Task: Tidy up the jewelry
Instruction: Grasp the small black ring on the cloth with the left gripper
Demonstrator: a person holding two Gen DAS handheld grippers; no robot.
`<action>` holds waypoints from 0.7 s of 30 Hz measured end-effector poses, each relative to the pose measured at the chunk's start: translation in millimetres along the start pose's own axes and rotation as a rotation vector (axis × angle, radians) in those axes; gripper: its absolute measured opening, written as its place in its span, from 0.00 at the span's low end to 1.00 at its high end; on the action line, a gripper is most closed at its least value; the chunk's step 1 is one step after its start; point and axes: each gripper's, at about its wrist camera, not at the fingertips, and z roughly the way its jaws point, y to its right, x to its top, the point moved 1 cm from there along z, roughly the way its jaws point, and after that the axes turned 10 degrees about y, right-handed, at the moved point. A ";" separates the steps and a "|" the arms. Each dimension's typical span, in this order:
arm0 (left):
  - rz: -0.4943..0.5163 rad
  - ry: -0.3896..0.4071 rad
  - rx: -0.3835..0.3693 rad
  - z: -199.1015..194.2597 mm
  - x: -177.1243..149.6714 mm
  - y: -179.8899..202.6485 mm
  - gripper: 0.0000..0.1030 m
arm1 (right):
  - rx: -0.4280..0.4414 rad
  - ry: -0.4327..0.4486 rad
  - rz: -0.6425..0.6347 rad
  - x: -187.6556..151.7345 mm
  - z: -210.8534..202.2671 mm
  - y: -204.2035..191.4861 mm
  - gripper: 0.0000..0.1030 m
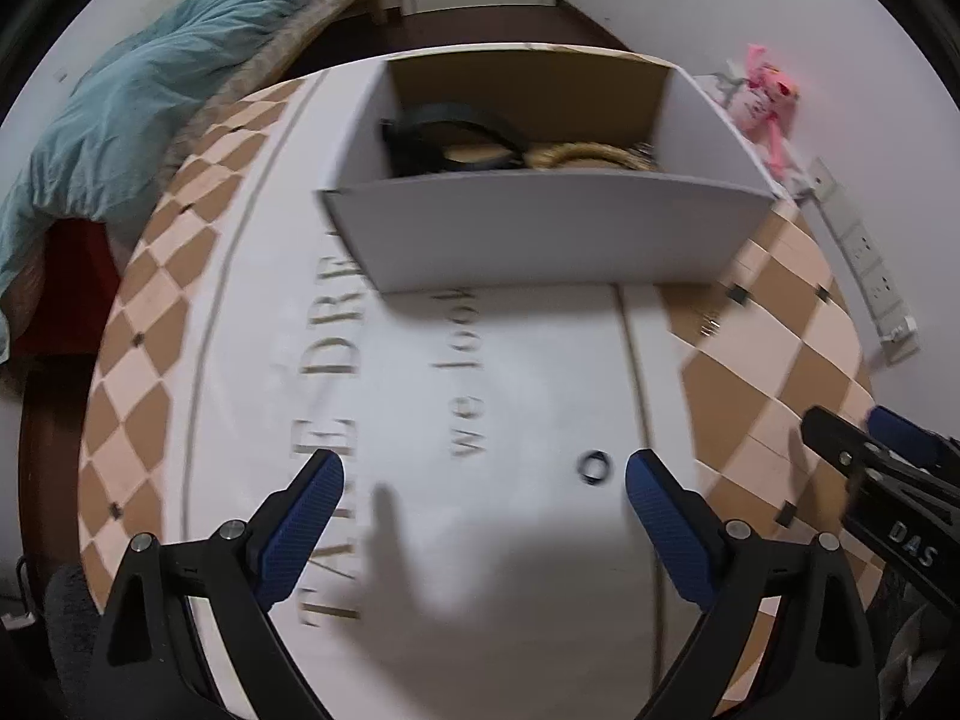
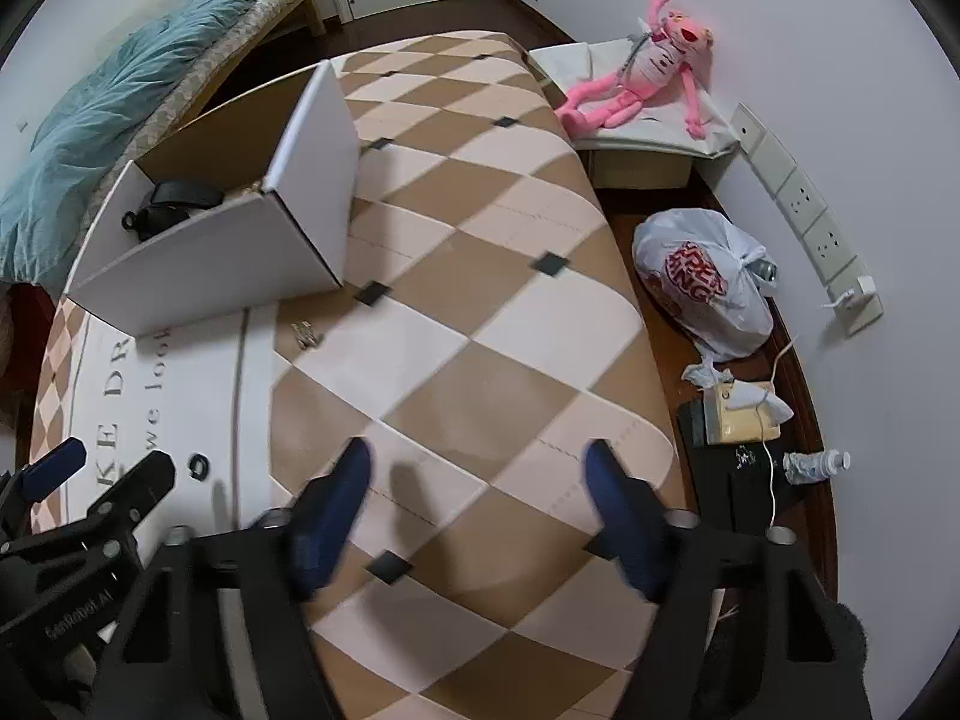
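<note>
Ring: a small dark ring [image 1: 595,468] is lying flat on the white printed part of the tabletop [image 1: 540,540], at about 1 o'clock from the left claw, just inside its right finger [image 1: 666,528]. In the right wrist view the same ring [image 2: 198,465] is sitting at about 10 o'clock, well to the left of the right claw.

Second piece: a small silvery item [image 2: 306,333], maybe a clip or an earring, is resting near the front corner of the box; it is too small to tell.

Box: a white cardboard box [image 1: 552,234] is standing open at 12 o'clock, already holding dark bands [image 1: 444,138] and a pale braided bangle [image 1: 576,156].

Left claw: the left claw [image 1: 483,492] is spread wide and is holding nothing, hovering low over the tabletop.

Right claw: the right claw [image 2: 480,480] is also spread and empty, over the checkered part.

Handling: the ring is probably very light, stiff and smooth, so it is likely sliding away or flipping if pushed from one side only.

Where to hold: I judge the best hold is across its outer rim, one pad on each side, fingertips almost touching the tabletop.

Risk: because the ring is thin and flat, the pads are perhaps closing above it and missing.
</note>
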 end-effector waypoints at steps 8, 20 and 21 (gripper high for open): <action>0.070 0.002 -0.041 8.0 -6.9 26.7 0.47 | -0.001 0.018 0.040 -3.7 -1.0 10.9 0.60; 0.078 0.022 -0.098 9.9 -3.9 32.9 0.10 | 0.019 0.036 0.066 2.3 -5.8 12.7 0.53; 0.077 0.023 -0.100 9.5 -3.6 31.3 0.10 | 0.027 0.042 0.071 3.9 -7.4 12.5 0.53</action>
